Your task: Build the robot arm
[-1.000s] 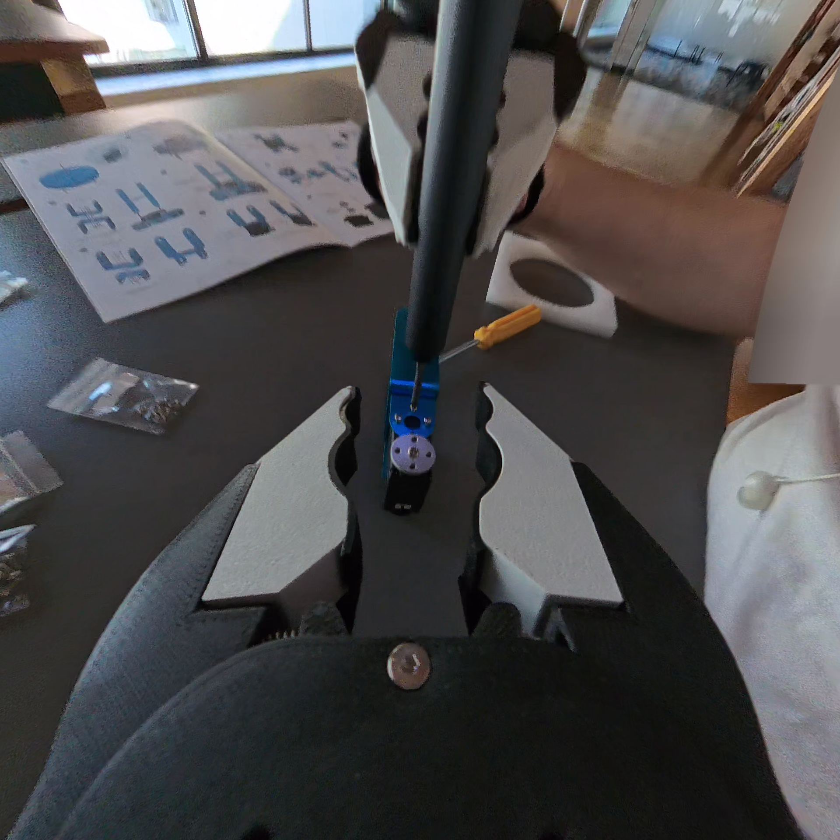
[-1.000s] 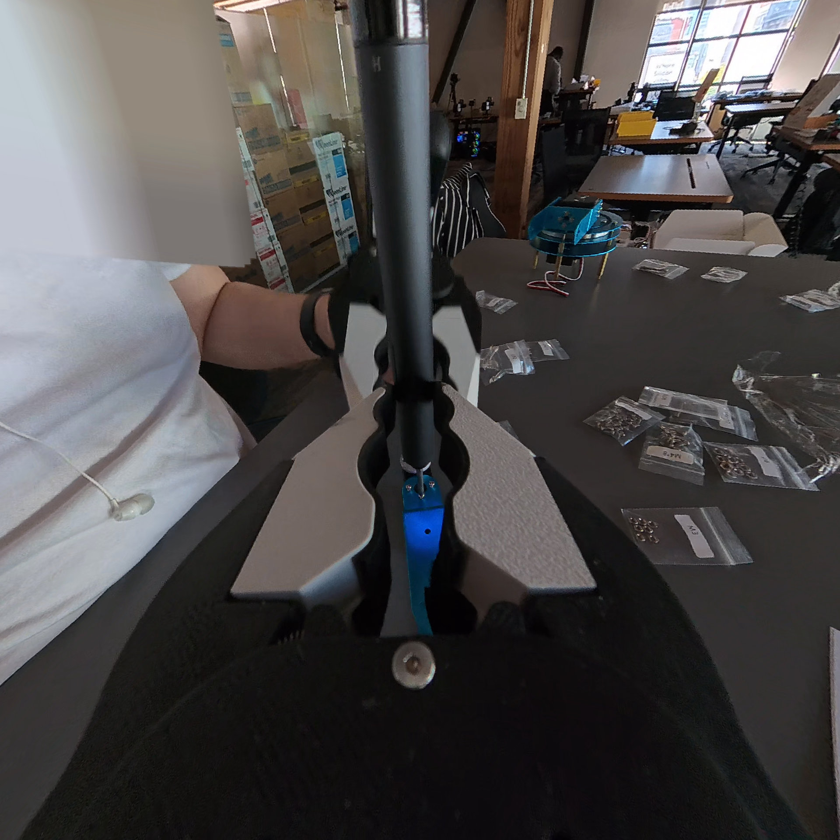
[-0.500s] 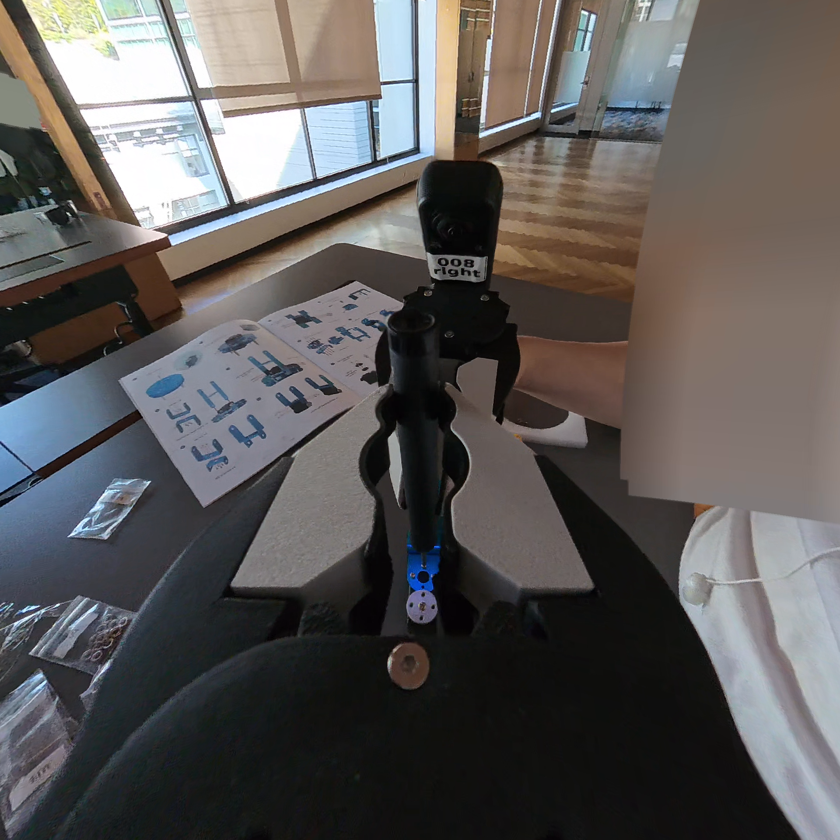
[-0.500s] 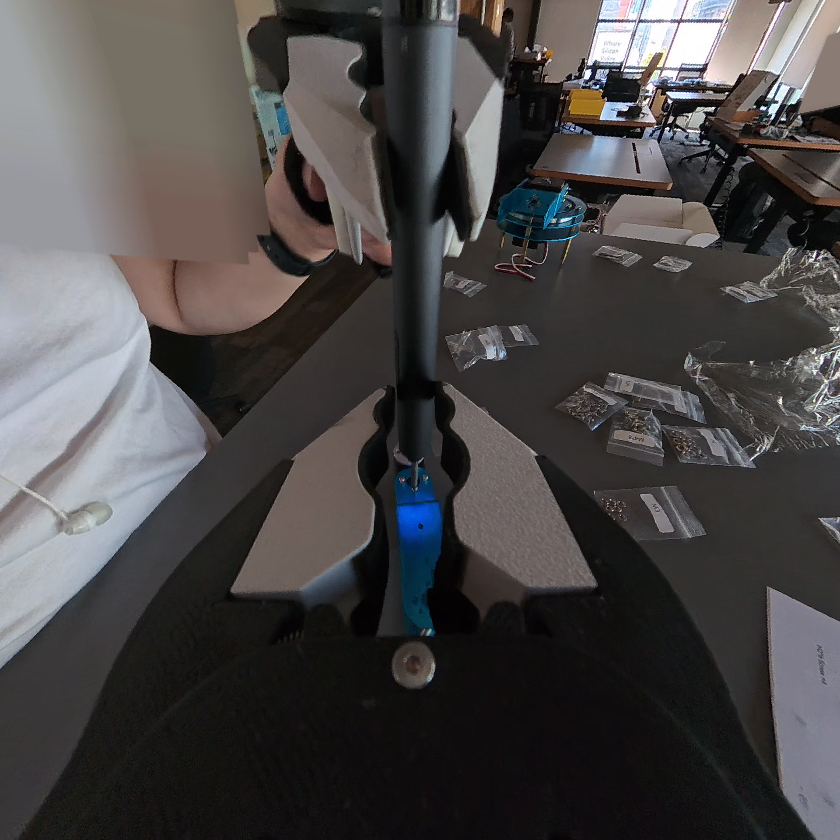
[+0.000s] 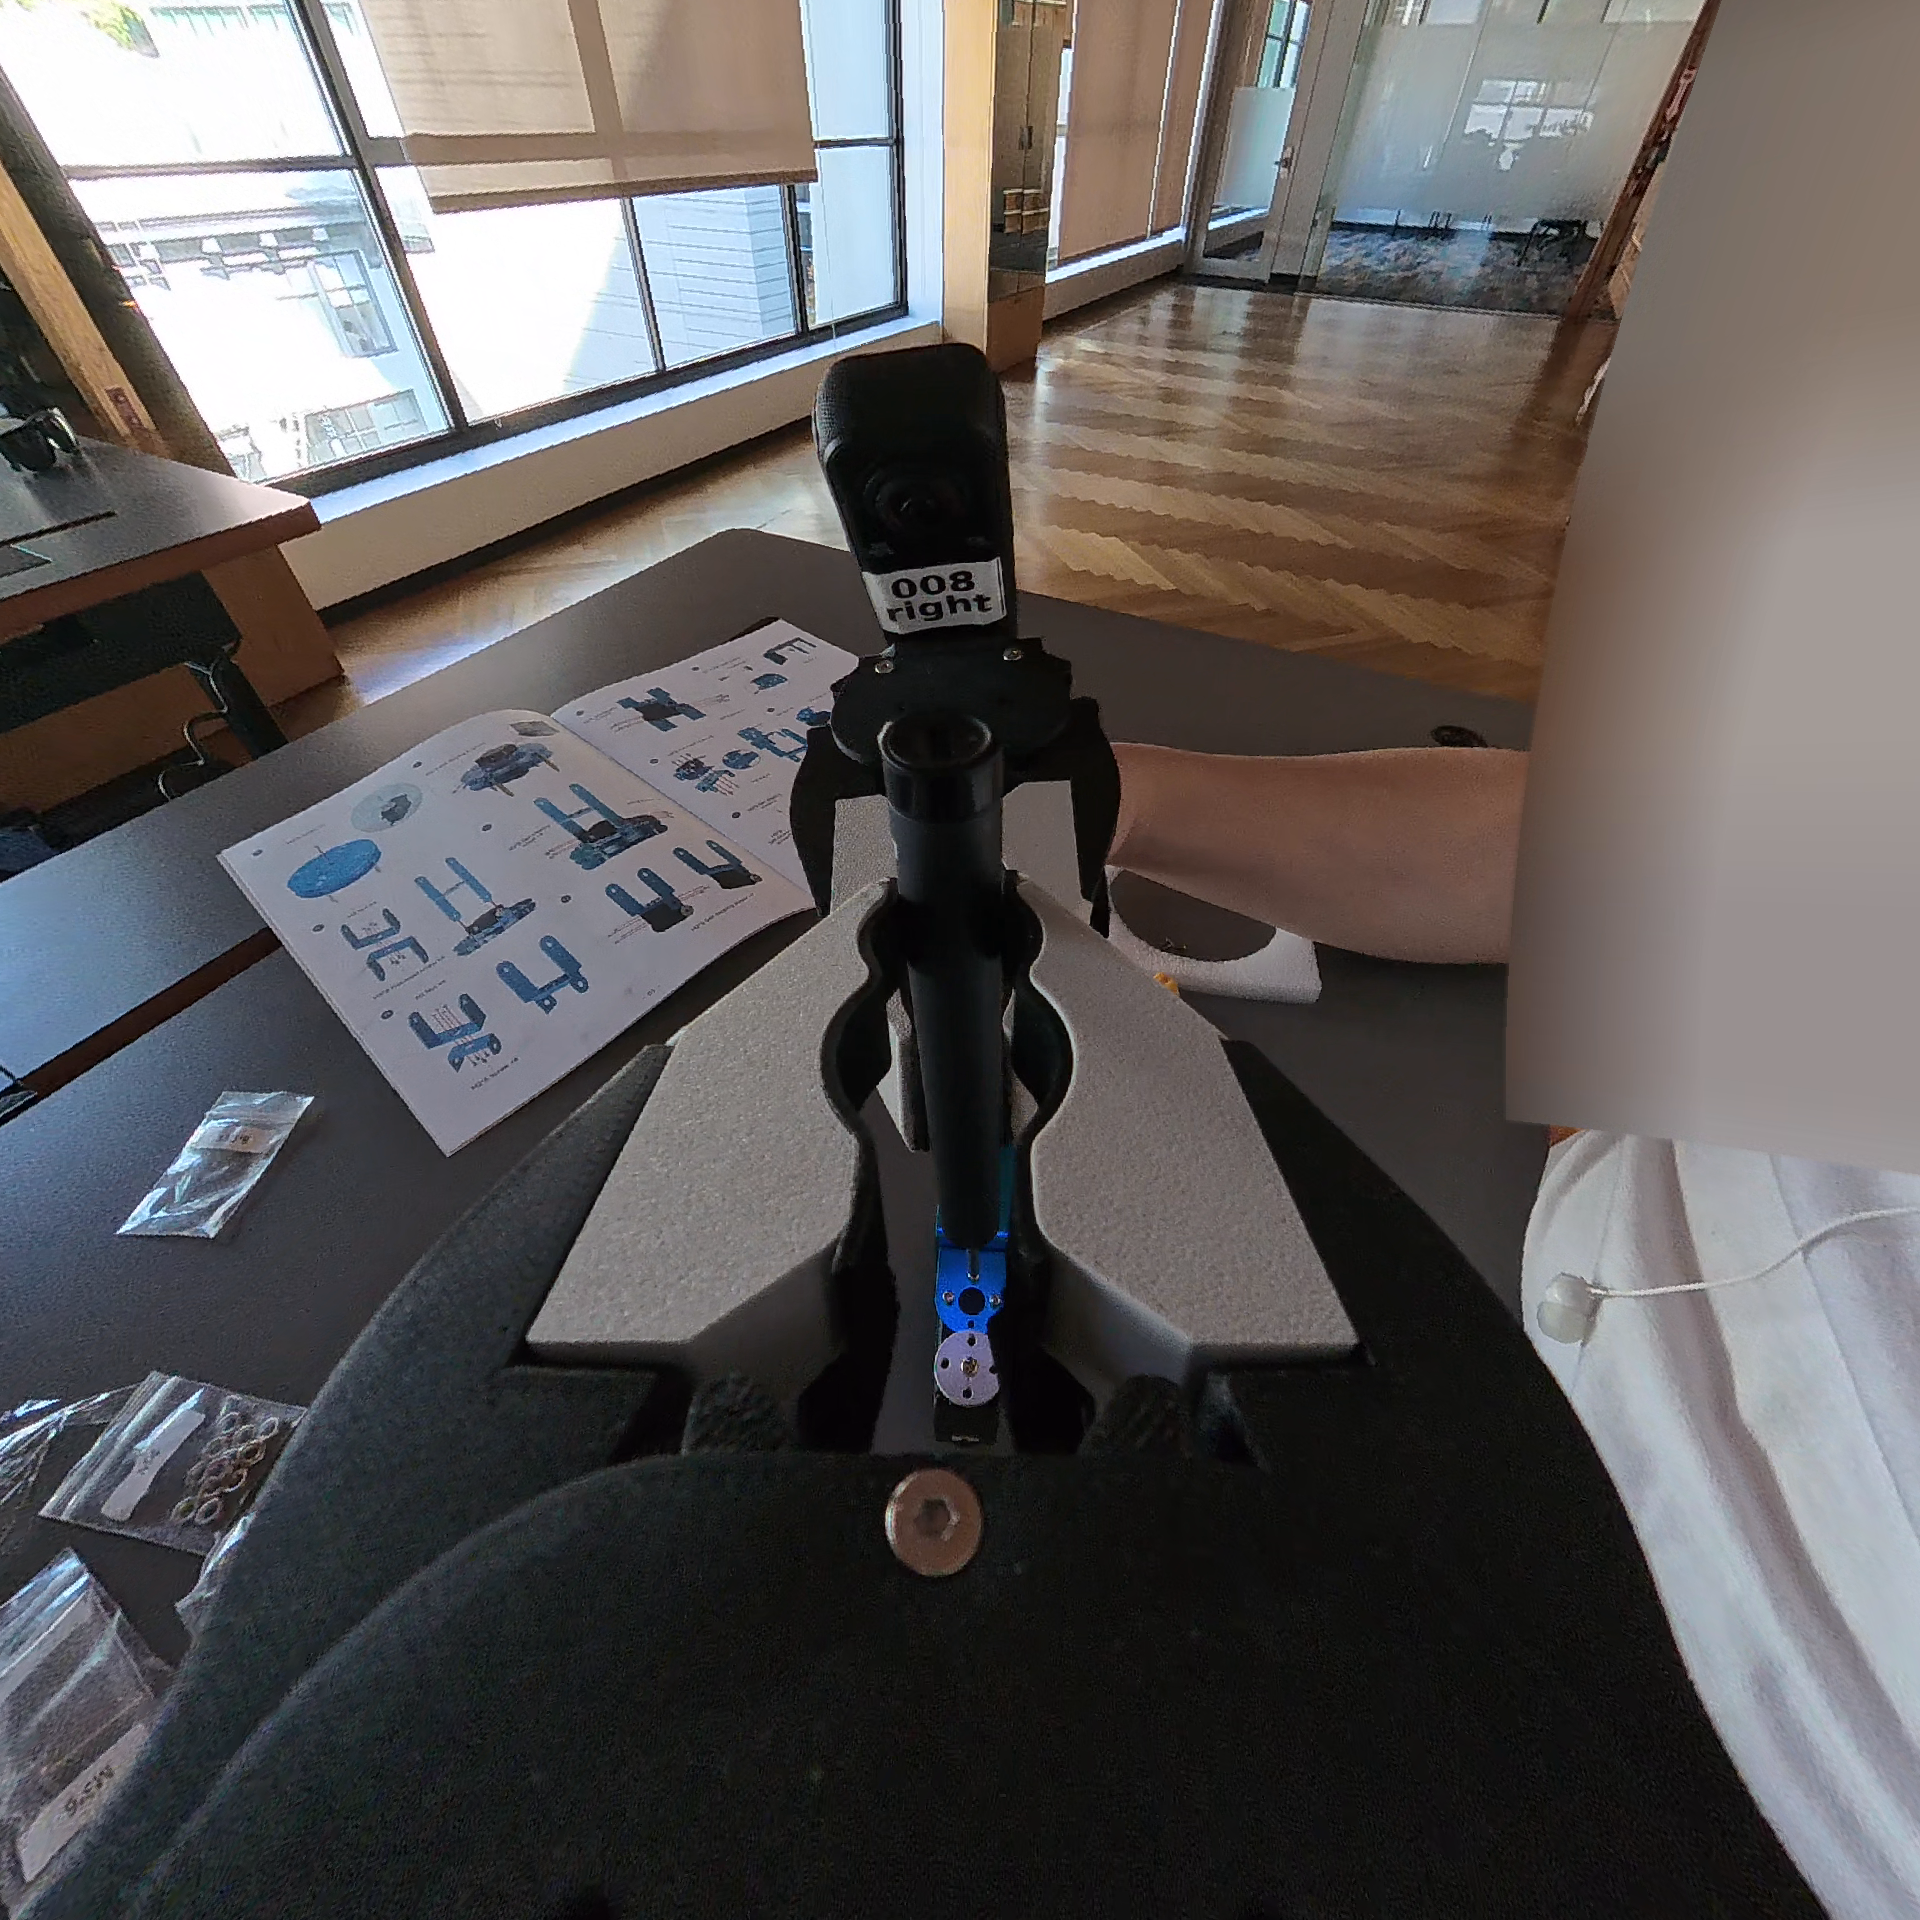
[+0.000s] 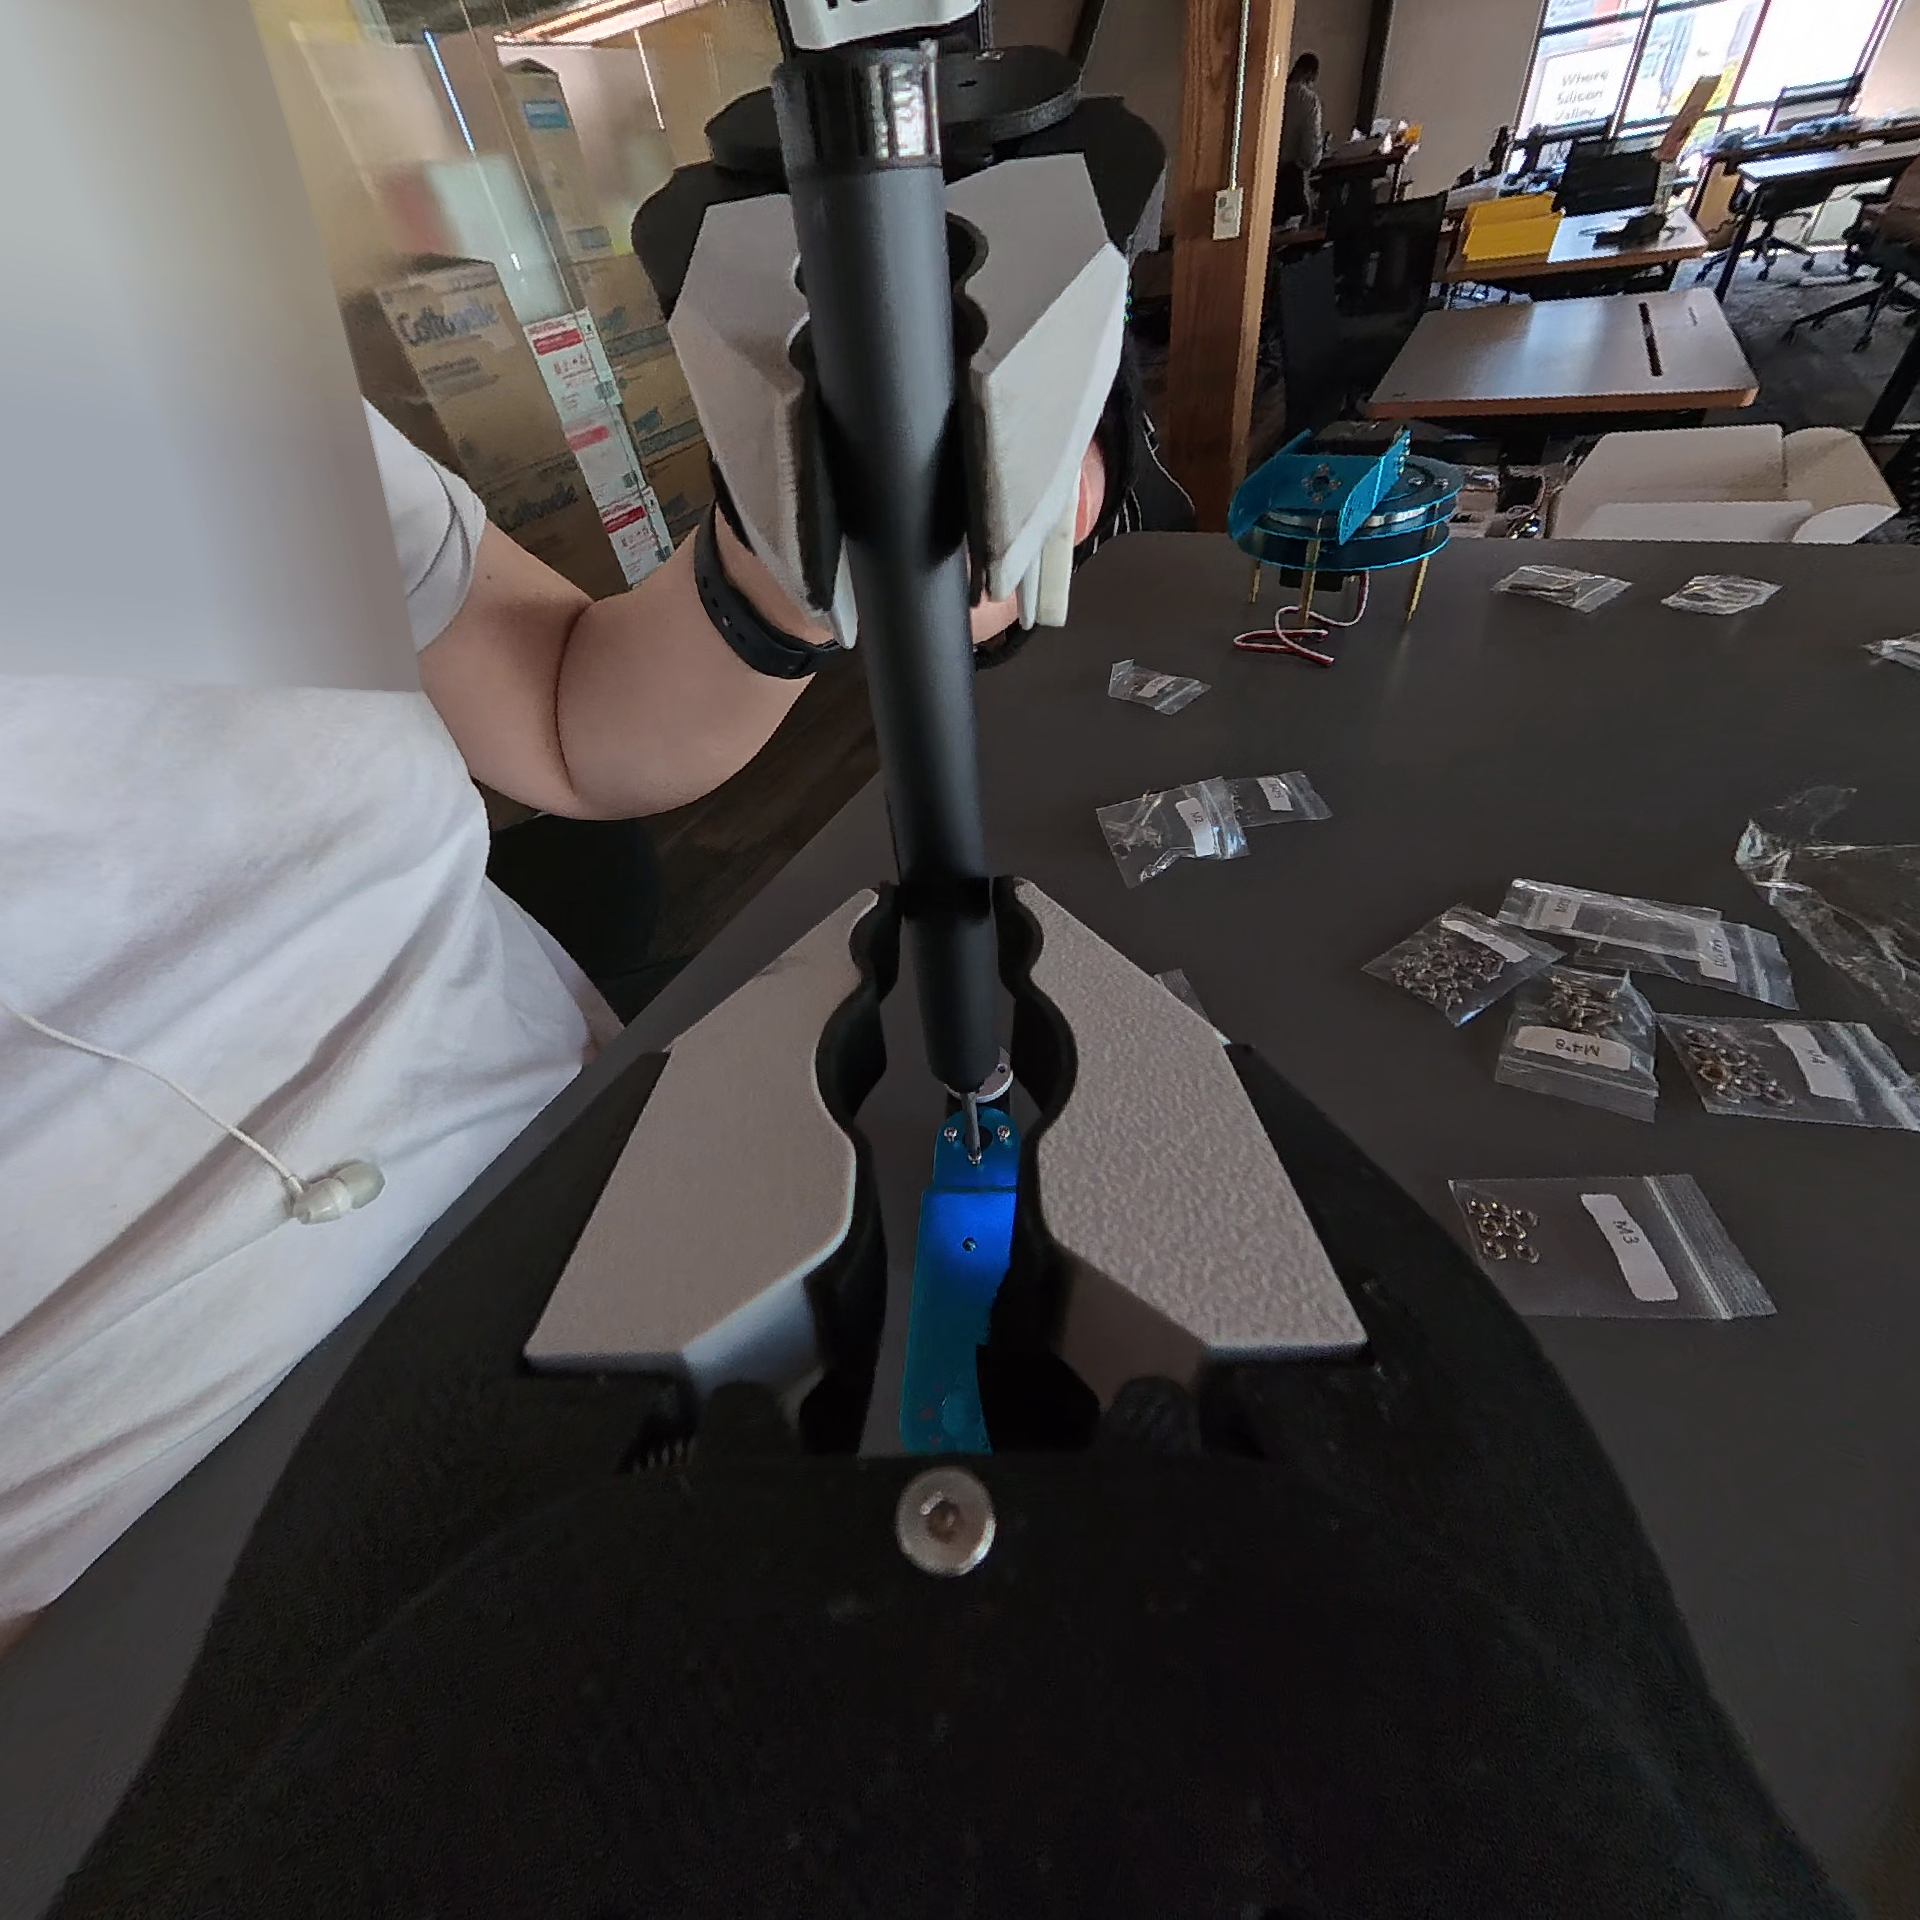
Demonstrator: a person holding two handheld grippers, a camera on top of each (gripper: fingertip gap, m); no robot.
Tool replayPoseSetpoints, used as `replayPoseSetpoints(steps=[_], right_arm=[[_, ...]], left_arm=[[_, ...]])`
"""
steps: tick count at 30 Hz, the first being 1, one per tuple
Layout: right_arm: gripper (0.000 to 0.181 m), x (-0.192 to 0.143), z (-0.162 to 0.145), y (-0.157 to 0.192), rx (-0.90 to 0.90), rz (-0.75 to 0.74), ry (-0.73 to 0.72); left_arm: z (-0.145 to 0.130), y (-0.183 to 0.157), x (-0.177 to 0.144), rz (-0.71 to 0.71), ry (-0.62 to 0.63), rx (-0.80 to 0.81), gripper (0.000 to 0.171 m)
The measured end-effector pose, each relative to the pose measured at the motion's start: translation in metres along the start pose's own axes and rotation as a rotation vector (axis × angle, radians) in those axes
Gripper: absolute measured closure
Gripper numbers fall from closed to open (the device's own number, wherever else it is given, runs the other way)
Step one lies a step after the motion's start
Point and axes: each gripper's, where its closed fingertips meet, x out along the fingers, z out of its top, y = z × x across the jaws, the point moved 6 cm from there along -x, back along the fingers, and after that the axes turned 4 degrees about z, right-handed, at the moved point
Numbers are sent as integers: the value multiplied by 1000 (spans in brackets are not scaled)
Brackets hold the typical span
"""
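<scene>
Left gripper [image 5: 945, 914] now high on black screwdriver [image 5: 951, 1039], white label [image 5: 935, 597] beyond.

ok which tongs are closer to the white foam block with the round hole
Right. The right tongs reach in from the foam block's side, right next to it; the left tongs grip the same screwdriver from the opposite side, farther off.

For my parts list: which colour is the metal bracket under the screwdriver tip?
Blue bracket, seen best in the right wrist view.
</scene>
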Motion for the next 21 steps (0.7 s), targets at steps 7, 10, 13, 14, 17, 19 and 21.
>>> replayPoseSetpoints(steps=[7, 10, 13, 14, 17, 19, 21], right_arm=[[164, 1, 0, -1, -11, 36, -1], [164, 1, 0, -2, -4, 48, -3], [164, 1, -1, -1, -13, 54, -3], [164, 2, -1, -1, -14, 56, -4], [165, 3, -1, -1, -5, 64, -7], [164, 2, -1, -1, -5, 63, -8], [164, 1, -1, -2, -8, 58, -10]], left_arm=[[0, -1, 1, -1, -1, 9, 155], [1, 0, 1, -5, -1, 5, 155], [1, -1, 2, -8, -7, 6, 155], [0, -2, 0, -8, -5, 14, 155], [-7, -4, -8, -11, 6, 29, 126], [-34, -2, -13, 16, 103, 42, 121], [-72, 0, -10, 48, 238, 35, 120]])
